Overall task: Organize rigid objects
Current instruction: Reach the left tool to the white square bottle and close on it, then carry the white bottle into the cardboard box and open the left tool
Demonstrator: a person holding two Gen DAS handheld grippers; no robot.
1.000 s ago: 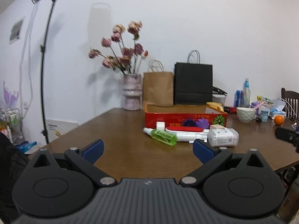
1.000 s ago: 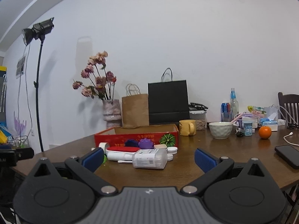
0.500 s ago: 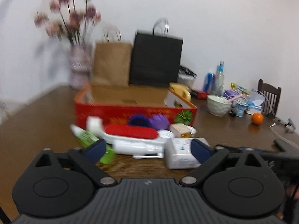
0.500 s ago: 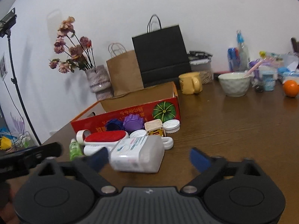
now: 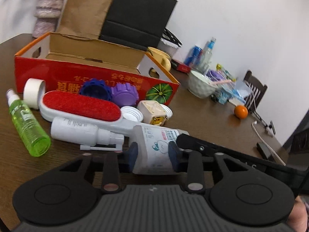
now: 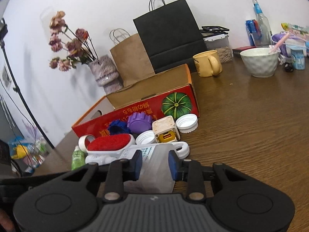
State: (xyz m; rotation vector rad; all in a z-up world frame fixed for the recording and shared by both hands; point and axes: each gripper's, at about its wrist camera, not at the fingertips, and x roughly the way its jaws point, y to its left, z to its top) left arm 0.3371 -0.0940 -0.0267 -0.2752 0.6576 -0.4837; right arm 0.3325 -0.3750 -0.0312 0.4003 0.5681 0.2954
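A clear labelled plastic bottle (image 5: pixel 156 147) lies on the table in front of a red cardboard box (image 5: pixel 96 77). My left gripper (image 5: pixel 152 154) is shut on one end of it. My right gripper (image 6: pixel 155 165) is shut on the same bottle (image 6: pixel 154 166) from the other side. Around it lie a red lint brush (image 5: pixel 81 106), a white spray bottle (image 5: pixel 77 131), a green spray bottle (image 5: pixel 29 127), a tape roll (image 5: pixel 32 92), blue and purple caps (image 5: pixel 123 94), white lids (image 6: pixel 187 123) and a cream charger cube (image 6: pixel 166 131).
Behind the box stand a brown paper bag (image 6: pixel 131 58), a black bag (image 6: pixel 170 32), a vase of dried flowers (image 6: pixel 104 73), a yellow mug (image 6: pixel 208 63) and a white bowl (image 6: pixel 258 61). An orange (image 5: pixel 240 112), a phone (image 5: pixel 264 150) and a cable lie to the right.
Both grippers have dropped down and forward to the table and closed from wide open onto the clear bottle, one from each side.
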